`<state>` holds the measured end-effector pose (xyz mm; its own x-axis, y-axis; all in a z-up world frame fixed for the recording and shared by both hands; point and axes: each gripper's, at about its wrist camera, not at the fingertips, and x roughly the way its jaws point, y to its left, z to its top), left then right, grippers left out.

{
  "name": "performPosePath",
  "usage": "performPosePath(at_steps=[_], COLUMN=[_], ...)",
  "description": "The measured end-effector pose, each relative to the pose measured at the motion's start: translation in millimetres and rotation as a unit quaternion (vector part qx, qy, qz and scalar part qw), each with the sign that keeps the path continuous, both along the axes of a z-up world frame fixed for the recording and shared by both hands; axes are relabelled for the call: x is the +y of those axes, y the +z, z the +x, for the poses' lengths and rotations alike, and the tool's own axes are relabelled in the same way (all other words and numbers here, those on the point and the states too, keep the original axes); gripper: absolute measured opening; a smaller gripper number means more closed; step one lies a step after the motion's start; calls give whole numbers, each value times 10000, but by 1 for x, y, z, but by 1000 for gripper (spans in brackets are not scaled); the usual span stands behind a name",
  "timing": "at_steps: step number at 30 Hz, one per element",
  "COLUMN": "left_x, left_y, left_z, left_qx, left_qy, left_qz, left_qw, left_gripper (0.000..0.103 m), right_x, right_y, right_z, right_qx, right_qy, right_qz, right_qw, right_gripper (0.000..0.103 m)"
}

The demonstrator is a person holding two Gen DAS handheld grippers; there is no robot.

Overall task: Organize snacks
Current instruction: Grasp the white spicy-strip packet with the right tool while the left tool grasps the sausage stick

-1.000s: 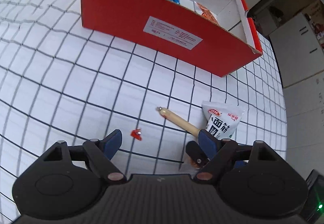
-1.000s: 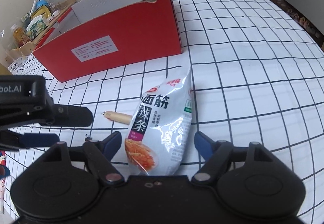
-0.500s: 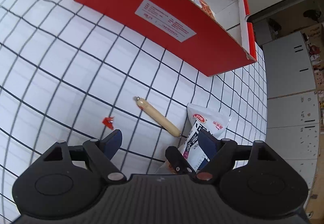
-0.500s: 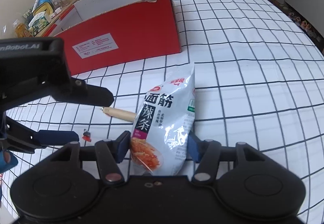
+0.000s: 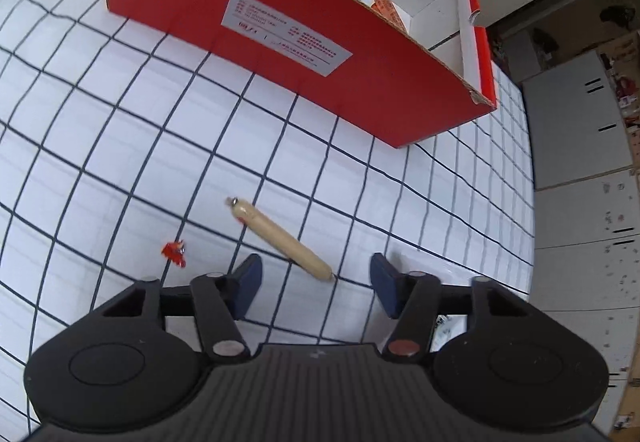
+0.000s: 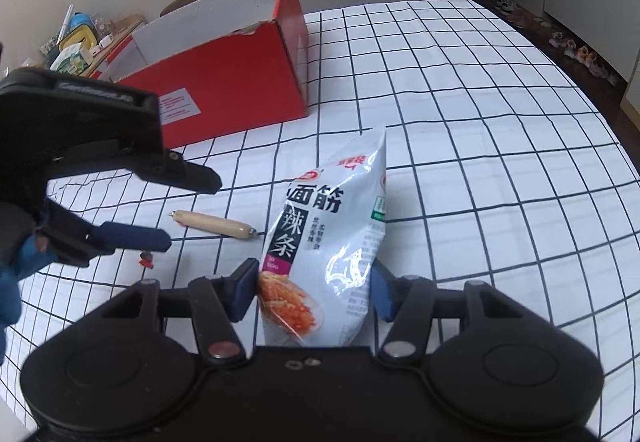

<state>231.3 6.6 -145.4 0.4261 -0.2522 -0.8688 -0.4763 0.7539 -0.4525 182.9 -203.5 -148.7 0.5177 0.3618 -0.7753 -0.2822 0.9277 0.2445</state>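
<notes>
Two grippers at work: right gripper (image 6: 313, 288), narrowed since a second ago, apparently pinches the snack bag (image 6: 328, 238), while left gripper (image 5: 316, 284), closing yet empty, straddles the sausage (image 5: 280, 236) before the red box (image 5: 304, 42).

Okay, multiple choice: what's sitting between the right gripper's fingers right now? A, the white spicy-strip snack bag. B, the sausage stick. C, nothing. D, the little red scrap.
A: the right gripper has its blue pads against both sides of the white snack bag, while the sausage stick lies apart on the tablecloth.
</notes>
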Motion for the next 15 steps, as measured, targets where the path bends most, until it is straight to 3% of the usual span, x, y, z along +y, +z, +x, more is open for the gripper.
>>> performPosePath(at_steps=[6,15], left_x=[-13,-13], left_y=[-5,-17], left_z=[12,21], left_qx=[182,340], left_qy=[-107,-47], left_qz=[705,986], left_qw=[9973,9945], left_gripper=[39,35], right_x=[1,1], right_y=[3,3], right_z=[-2,-6], right_qx=[-115,-167], right_qy=[64,144], right_qz=[-19,-106], right_qw=[9999,9997], right_gripper=[56,56])
